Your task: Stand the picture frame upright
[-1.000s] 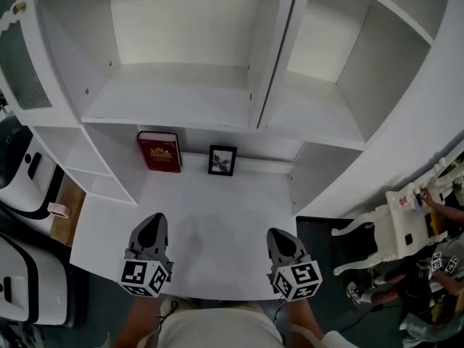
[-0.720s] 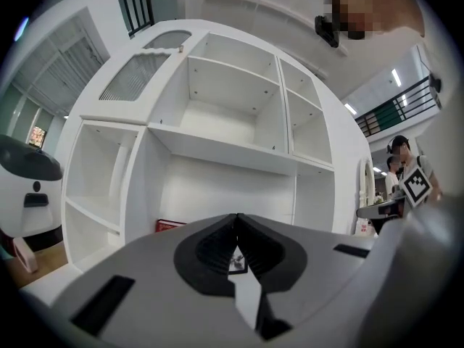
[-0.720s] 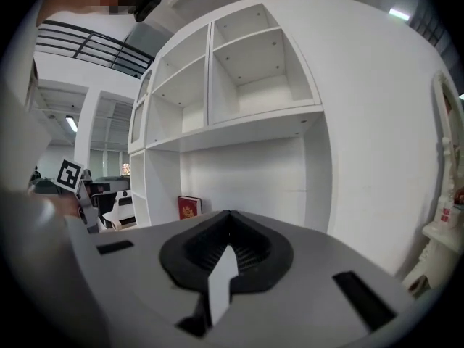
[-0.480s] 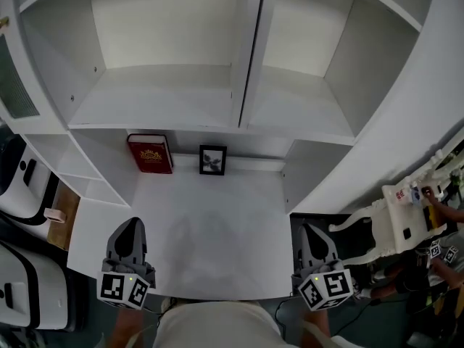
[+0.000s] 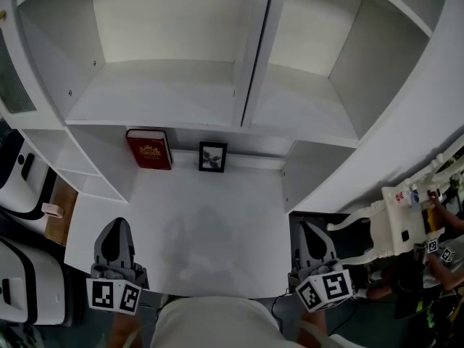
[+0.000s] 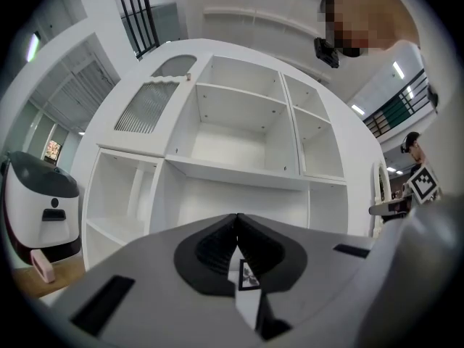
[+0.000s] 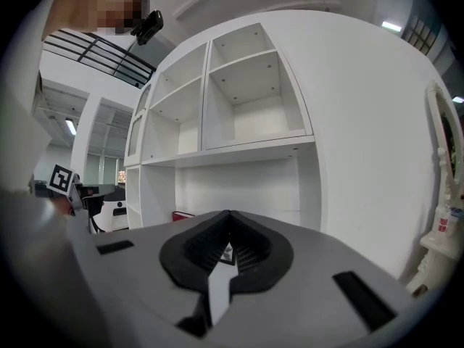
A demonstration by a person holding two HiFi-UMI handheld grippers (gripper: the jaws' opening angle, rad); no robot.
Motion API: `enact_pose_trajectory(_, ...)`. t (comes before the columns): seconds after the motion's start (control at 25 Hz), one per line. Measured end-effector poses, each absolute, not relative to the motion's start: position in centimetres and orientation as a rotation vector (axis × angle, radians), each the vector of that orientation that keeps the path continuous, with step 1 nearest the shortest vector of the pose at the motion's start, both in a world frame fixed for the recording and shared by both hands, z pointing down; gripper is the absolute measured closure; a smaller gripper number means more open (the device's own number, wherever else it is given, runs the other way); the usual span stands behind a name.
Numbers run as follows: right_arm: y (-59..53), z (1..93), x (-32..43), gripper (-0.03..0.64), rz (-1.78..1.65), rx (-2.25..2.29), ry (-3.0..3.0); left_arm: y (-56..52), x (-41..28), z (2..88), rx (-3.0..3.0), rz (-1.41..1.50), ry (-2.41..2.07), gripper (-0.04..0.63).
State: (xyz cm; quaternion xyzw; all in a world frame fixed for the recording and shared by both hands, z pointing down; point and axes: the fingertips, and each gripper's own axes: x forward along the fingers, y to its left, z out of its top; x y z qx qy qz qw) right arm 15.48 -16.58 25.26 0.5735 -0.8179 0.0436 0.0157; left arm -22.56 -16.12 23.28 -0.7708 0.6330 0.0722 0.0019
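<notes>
I am holding my left gripper (image 5: 116,230) at the lower left of the head view and my right gripper (image 5: 310,232) at the lower right. Both sets of jaws are clenched together and gripping nothing. The small black picture frame (image 5: 212,157) is sitting well apart from them, at the centre of the view at the back of the white cabinet ledge (image 5: 217,216), just beside a red book (image 5: 149,149). It is looking upright already, so I am judging the standing step done. Any further move would call for unclenching and reaching toward the frame.
</notes>
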Motion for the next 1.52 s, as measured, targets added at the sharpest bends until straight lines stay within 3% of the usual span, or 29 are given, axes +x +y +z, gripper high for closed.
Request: enact_pose_trajectory(1.52,-15.4,25.7,12.9,0.607,0.124,1.728,-2.585,-15.5,-21.1,23.8,-2.453,0.252,1.949,0.577)
